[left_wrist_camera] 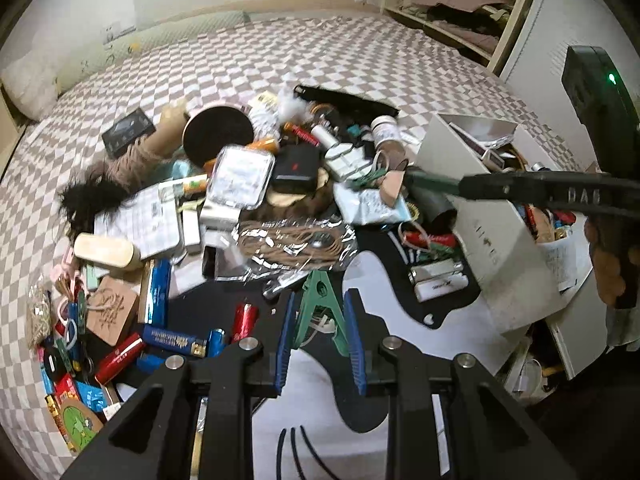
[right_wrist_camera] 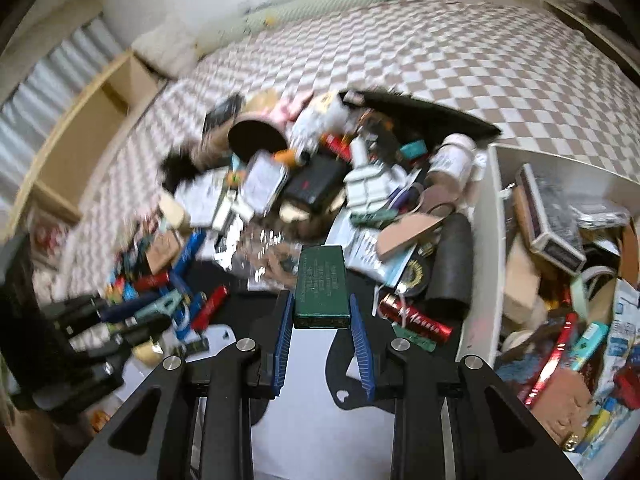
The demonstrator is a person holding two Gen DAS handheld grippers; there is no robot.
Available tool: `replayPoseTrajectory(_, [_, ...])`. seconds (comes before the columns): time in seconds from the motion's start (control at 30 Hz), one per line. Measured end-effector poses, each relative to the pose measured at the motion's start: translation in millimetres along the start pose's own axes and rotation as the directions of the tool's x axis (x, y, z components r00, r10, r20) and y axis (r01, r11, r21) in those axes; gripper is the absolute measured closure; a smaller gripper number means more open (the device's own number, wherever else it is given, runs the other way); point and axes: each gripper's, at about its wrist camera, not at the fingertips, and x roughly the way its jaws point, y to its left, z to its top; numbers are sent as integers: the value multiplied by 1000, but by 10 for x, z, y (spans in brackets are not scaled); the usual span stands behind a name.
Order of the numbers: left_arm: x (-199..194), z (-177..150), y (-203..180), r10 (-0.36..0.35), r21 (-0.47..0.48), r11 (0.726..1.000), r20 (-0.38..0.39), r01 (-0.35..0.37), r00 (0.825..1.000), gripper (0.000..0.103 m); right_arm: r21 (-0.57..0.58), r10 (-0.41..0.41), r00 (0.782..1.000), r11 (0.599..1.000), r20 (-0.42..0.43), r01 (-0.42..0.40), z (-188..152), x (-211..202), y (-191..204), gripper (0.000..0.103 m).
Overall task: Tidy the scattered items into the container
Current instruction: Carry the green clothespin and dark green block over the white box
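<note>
While the heap of scattered oddments still covers the checked bedspread point(left_wrist_camera: 360, 40), both pairs of tongs hang above it with a catch apiece. The left tongs point(left_wrist_camera: 320, 328) are closed on a green plastic spring clamp point(left_wrist_camera: 320, 312), its two splayed handles pinched between the blue ribbed pads; the right tongs point(right_wrist_camera: 322, 320) grip a slim dark-green rectangular metal case point(right_wrist_camera: 322, 284) across its near end, the rest reaching forward over the pile. The white open-topped storage box point(right_wrist_camera: 486, 216), already crowded, stands at the right of the heap, close beside the right tongs. The case looks rigid, smooth-sided and fairly light, though probably the heavier of the two; held only at one end it could pivot or slide on its slick faces, so a hold nearer its middle, across the narrow width, would likely be steadier. The clamp appears light and stiff but springy: squeezed at the handles its mouth may gape and the tapering legs could squirt out of the pads, so the flatter body near the pivot seems the safer place. Neither seems fragile, and a short drop into the box should harm nothing.
</note>
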Motion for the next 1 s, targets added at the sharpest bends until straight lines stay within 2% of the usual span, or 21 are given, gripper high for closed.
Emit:
replayPoseTrajectory(0.27, [-96, 128, -318, -36, 36, 999, 49, 35, 998, 78, 159, 29, 987, 986, 155, -54, 132, -488, -495, 74])
replayPoseTrajectory(0.57, [-193, 238, -696, -91, 86, 993, 95, 83, 991, 78, 338, -31, 955, 938, 295, -74, 83, -966, -1197, 74])
replayPoseTrajectory(0.73, [-244, 311, -956, -139, 116, 985, 118, 125, 983, 78, 401, -121, 945, 916, 303, -11, 18, -1080, -1482, 74])
replayPoseTrajectory(0.83, [-286, 363, -1121, -171, 137, 979, 134, 153, 976, 78, 426, -178, 944, 904, 277, 46, -41, -1087, -1624, 74])
replayPoseTrajectory(1.0, [-338, 428, -1370, -223, 169, 966, 154, 197, 963, 78, 452, -209, 952, 888, 223, 89, -111, -1029, -1774, 74])
